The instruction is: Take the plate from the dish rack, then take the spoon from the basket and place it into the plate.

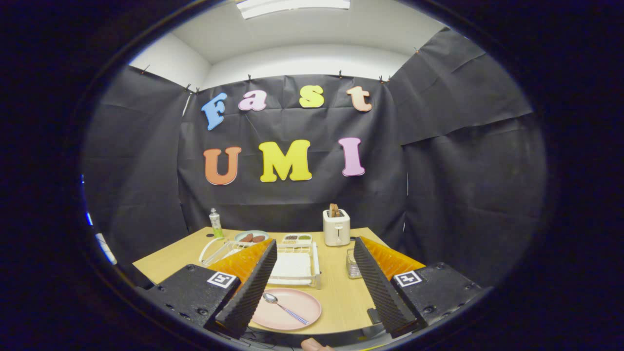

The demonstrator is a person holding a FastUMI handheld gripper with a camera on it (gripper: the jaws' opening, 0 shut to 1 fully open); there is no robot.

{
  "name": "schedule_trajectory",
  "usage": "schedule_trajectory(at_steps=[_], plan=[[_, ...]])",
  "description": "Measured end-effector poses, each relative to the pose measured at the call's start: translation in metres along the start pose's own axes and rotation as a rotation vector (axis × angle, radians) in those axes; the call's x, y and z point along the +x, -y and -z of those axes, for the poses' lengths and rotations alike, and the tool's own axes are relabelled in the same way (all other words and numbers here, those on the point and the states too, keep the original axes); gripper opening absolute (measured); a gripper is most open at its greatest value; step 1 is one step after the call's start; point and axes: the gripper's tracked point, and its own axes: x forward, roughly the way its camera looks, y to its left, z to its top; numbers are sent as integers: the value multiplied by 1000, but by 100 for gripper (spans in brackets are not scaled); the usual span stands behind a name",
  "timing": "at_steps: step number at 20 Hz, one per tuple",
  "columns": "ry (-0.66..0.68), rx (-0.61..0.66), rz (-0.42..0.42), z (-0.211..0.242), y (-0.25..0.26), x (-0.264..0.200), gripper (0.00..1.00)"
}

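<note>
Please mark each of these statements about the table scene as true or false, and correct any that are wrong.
1. The spoon lies on the pink plate. True.
2. The gripper is shut on the spoon. False: its fingers stand open, holding nothing.
3. The toaster stands beyond the dish rack. True.
4. The pink plate sits in the dish rack. False: it rests on the table, nearer than the rack.
5. A bottle stands at the table's far side. True.
</note>
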Motion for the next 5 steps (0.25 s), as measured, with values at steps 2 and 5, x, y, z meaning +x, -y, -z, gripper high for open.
schedule_trajectory(at_steps=[2,5], plan=[[5,-16,-4,0,-3,-3,100],[19,-33,17,-3,1,-4,100]])
